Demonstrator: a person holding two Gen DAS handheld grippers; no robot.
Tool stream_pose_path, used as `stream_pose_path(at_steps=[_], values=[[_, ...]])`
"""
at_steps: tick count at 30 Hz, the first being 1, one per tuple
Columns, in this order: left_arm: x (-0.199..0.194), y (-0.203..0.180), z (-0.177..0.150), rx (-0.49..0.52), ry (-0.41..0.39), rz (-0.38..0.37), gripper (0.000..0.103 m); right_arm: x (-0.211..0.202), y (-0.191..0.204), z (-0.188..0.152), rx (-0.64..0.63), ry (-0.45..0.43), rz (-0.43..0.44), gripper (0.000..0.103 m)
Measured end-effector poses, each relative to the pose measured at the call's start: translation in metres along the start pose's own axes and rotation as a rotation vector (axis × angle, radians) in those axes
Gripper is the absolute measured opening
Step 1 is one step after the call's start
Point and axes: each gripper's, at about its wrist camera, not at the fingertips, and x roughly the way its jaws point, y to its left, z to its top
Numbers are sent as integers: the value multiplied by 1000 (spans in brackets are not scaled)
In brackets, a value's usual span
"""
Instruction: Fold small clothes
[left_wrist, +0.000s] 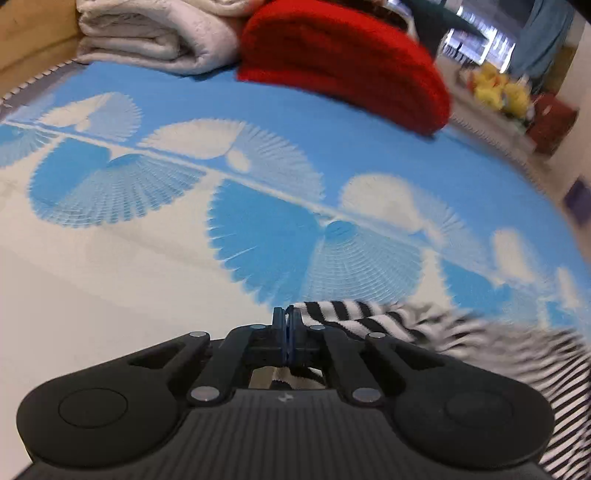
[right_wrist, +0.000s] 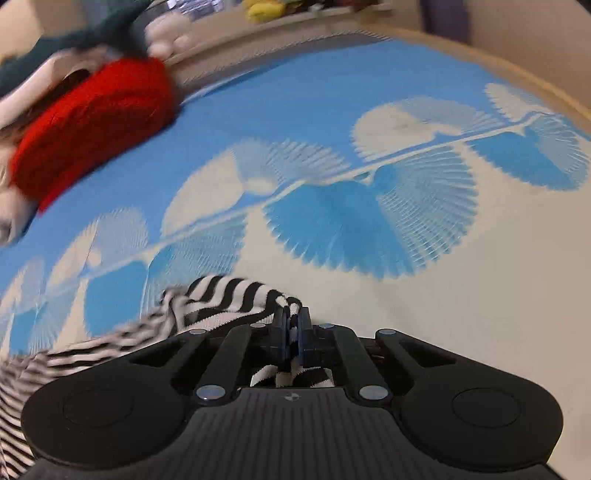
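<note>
Both grippers pinch the striped garment (left_wrist: 369, 317), one at each end of an edge. Left gripper (left_wrist: 287, 325): fingers closed tight, stripes showing behind the pads. Right gripper (right_wrist: 291, 328): fingers closed on a bunched fold, cloth visible between the pads. The garment lies at the near side of the mat (left_wrist: 258, 110), the rest trailing toward the near edge.

Judgement: start of a fold, edge just gripped. To do it well, raise both ends together and level, keep the edge taut between the grippers, carry it over without twisting, then lay it flat.

Room: the mid-mat is bare ahead of both grippers. The red knit (left_wrist: 343, 62) and white blanket (left_wrist: 155, 33) sit along the far edge, well apart from the garment. Wooden rim (right_wrist: 517, 74) bounds the far right corner.
</note>
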Motion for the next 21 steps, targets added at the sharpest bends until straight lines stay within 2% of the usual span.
stream_pose_path(at_steps=[2, 4, 6, 7, 8, 11, 14, 17, 20, 21], values=[[13, -4, -6, 43, 100, -25, 2, 13, -2, -4, -5, 56, -14, 6], [10, -8, -7, 77, 126, -22, 6, 26, 3, -12, -45, 142, -24, 12], [-6, -6, -2, 66, 95, -40, 23, 22, 8, -14, -80, 143, -38, 14], [-15, -3, 1, 45, 78, -58, 36, 14, 9, -12, -77, 128, -31, 19], [-25, 0, 2, 23, 61, -80, 39, 4, 8, -10, -63, 111, -16, 23], [-57, 7, 3, -10, 78, -122, 39, -33, 0, -6, -24, 78, 59, 31], [-94, 5, -7, 62, 89, -98, 39, -69, -10, -10, -62, 88, 82, 33], [-128, 15, -37, 110, 91, -131, 39, -105, -25, -27, -116, 93, 102, 36], [-124, 32, -76, 49, 158, -144, 38, -120, -48, -57, -131, 166, 110, 37], [-114, 38, -91, 17, 209, -138, 38, -119, -53, -64, -121, 202, 104, 37]])
